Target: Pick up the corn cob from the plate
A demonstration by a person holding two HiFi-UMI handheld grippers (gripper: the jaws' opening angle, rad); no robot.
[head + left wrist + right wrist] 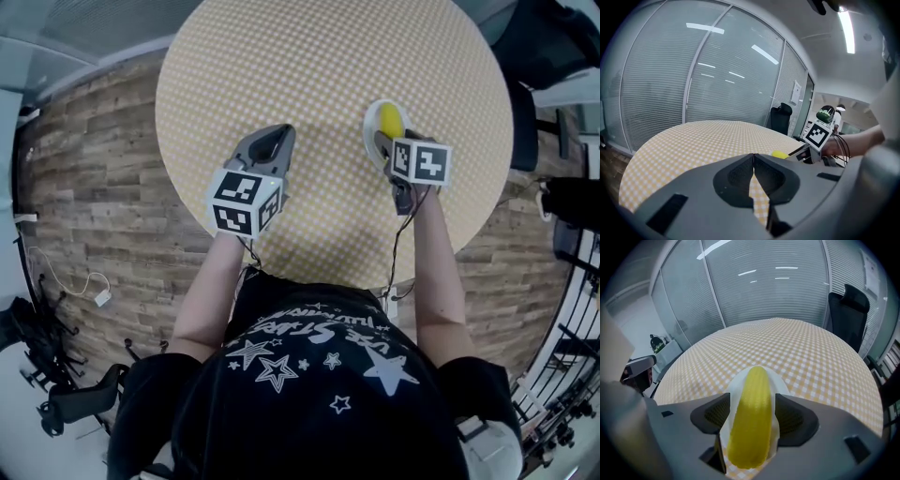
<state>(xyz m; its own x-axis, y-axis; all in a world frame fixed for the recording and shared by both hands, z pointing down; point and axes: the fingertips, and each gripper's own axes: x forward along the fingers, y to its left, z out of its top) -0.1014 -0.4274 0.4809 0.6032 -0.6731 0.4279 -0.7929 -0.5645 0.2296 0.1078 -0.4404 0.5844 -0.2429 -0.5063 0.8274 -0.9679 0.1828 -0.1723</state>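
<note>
- Filling the upper part of the head view, a round table (281, 75) with a yellow and white checked top is standing on a wood-pattern floor (94, 187).
- A person in a dark shirt with white stars (309, 394) is reaching both bare forearms over the near edge of the table, with one gripper in each hand.
- The left gripper (278, 131) is hovering over the bare table top, well apart from the plate. In its own view, the left gripper (753, 157) is keeping its two jaws together at the tips, and nothing is sitting between them; only the checked top is showing below.
- The right gripper (394, 139) is pointing down at the plate on the right side of the table.
- In the right gripper view, the right gripper (751, 401) is holding its jaws narrowly apart, one on each side of the corn cob. A thin strip of white plate is showing between the left pad and the cob, so the jaws are not pressing on it.
- A small white plate (368, 127) (732, 385) is lying flat on the table.
- The yellow corn cob (390, 119) (751, 418) is lying on this plate, lengthwise between the jaws.
</note>
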